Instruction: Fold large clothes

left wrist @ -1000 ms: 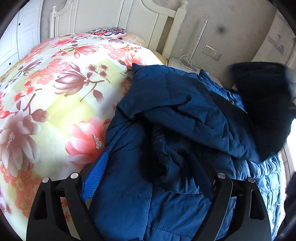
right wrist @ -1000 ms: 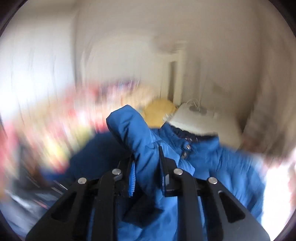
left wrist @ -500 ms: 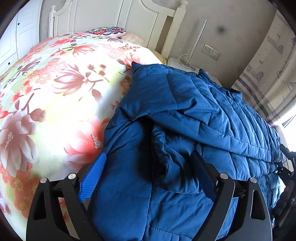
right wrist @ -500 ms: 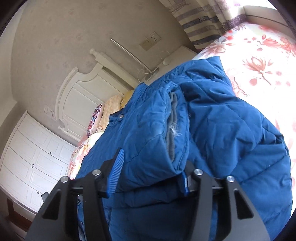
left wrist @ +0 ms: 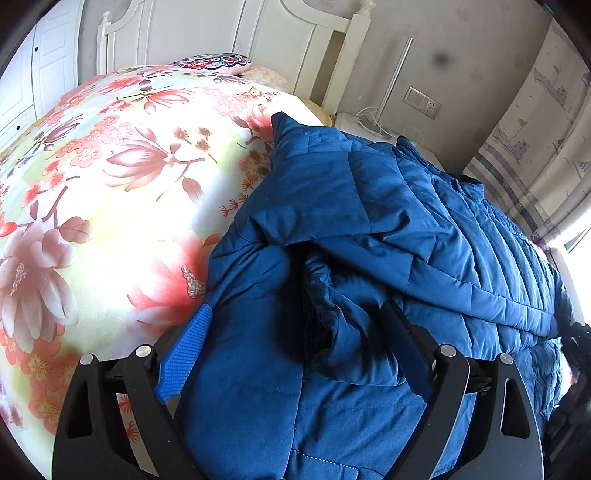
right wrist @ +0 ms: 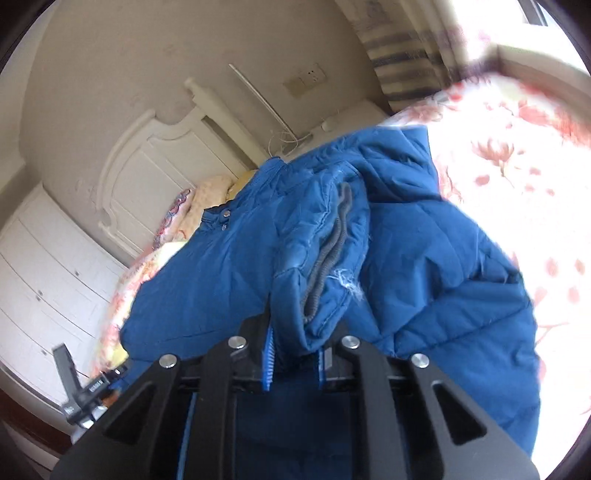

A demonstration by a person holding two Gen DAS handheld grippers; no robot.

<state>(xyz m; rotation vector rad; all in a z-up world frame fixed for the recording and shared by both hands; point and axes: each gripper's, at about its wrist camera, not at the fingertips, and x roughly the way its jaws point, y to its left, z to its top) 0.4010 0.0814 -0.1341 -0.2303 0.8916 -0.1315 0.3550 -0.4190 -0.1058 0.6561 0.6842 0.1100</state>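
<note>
Jacket: a blue quilted puffer, lying bunched on the bed, at the side away from the wardrobe and just below the headboard.
Handling: judged soft, bulky and light; the shell looks slick, so a thin pinch may slip. Seams, cuffs and hems look the surest holds.
Right tool: jaws closing on a bunched fold of jacket beside the grey ribbed cuff; the blue pads press the cloth.
Left tool: jaws wide, straddling a thick mound of jacket near the hem; whether the pads bear on it I cannot tell.
Bed: floral quilt bare on the wardrobe side of the jacket; patterned pillow against the headboard.
Change: a second ago the right tool carried a sleeve in the air, blurred; half a second ago its jaws stood wide around the cuffed fold; now narrow. The left view is nearly unchanged, save that a dark shape at the far side of the jacket is gone.
</note>
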